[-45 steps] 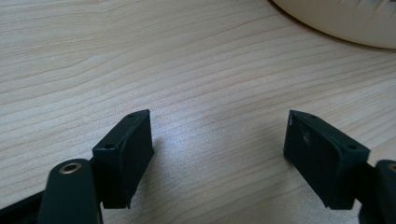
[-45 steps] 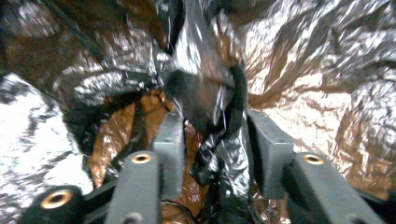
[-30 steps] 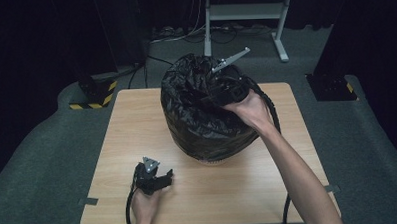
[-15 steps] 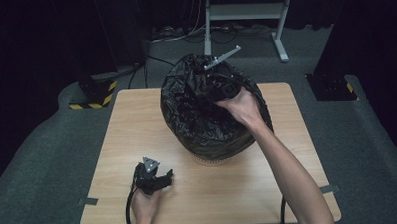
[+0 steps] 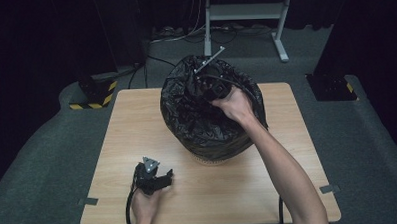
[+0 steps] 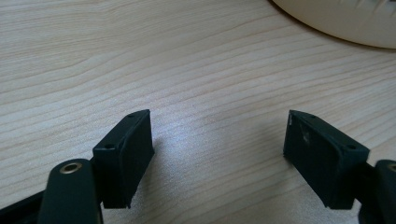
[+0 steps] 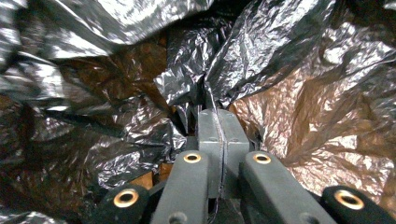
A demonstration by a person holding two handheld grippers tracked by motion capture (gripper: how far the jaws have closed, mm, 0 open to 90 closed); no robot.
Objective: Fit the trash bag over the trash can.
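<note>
Bag (image 5: 207,121) of black plastic film, lining a round container that stands on the far middle of the light wooden table (image 5: 298,153); the film is draped over the container's rim and hangs crumpled down its sides, leaving a pale strip of the base (image 5: 210,160) visible at the bottom. The right tool (image 5: 209,87) reaches down into the bag's open top, held by the person's right hand (image 5: 235,104), whose forearm crosses the near right part of the table. In the right gripper view the two jaws are pressed together, with a thin fold of the black film (image 7: 212,100) pinched between them and rising from the seam; wrinkled, glossy film surrounds the jaws on every side, and its right part shows a brownish, translucent tone. The left tool (image 5: 151,177) lies at the near left part of the table, well apart from the bag, with the left hand (image 5: 144,206) on it and its cable trailing toward the near edge. In the left gripper view its jaws stand wide apart, low over bare wood grain with nothing between them; a curved, pale edge of the container (image 6: 336,21) appears at the upper right corner.
</note>
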